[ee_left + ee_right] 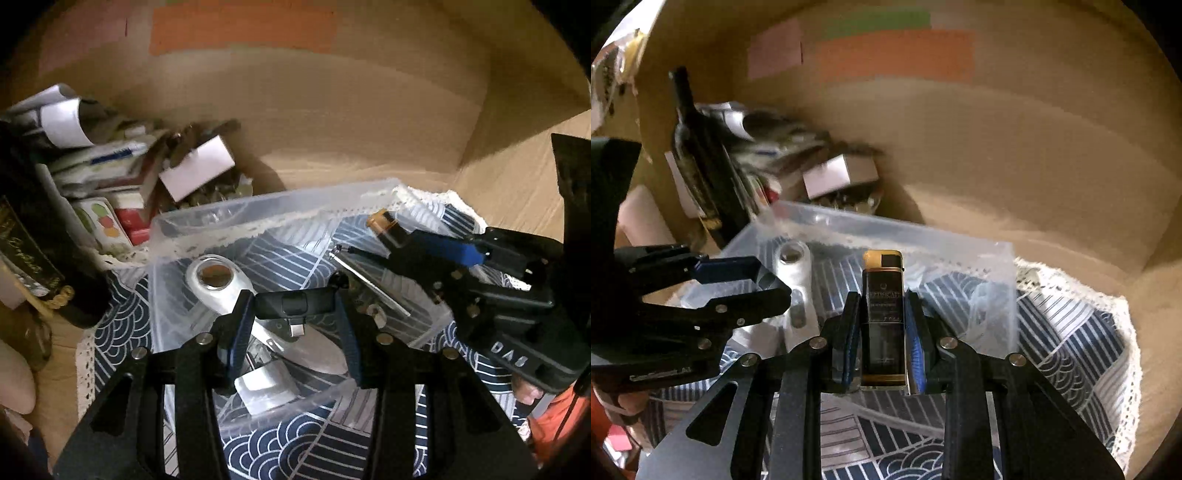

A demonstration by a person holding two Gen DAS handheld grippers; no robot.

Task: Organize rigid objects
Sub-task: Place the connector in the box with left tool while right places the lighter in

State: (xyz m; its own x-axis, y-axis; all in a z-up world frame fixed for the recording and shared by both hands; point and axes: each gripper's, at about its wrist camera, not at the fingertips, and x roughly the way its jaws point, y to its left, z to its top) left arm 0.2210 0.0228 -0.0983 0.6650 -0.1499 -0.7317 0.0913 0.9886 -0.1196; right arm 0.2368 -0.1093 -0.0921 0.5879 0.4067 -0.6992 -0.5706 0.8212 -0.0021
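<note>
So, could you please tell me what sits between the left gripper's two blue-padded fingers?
A small black oblong device with a metal connector lies crosswise there, clamped above the clear plastic bin, seen in the left wrist view.

We look out from two cameras, one on the back of each claw, and both look forward and down along the claw's two fingers, very close to the clear plastic bin (258,218) just ahead of the fingertips. From the left gripper (295,314) we see the right gripper (417,240) ahead and off to the right side, and from that one (882,325) we see the left one off to the left side. Both views share the bin, the blue wave cloth (1071,332) under it, and the brown cardboard wall (351,118) behind it.
</note>
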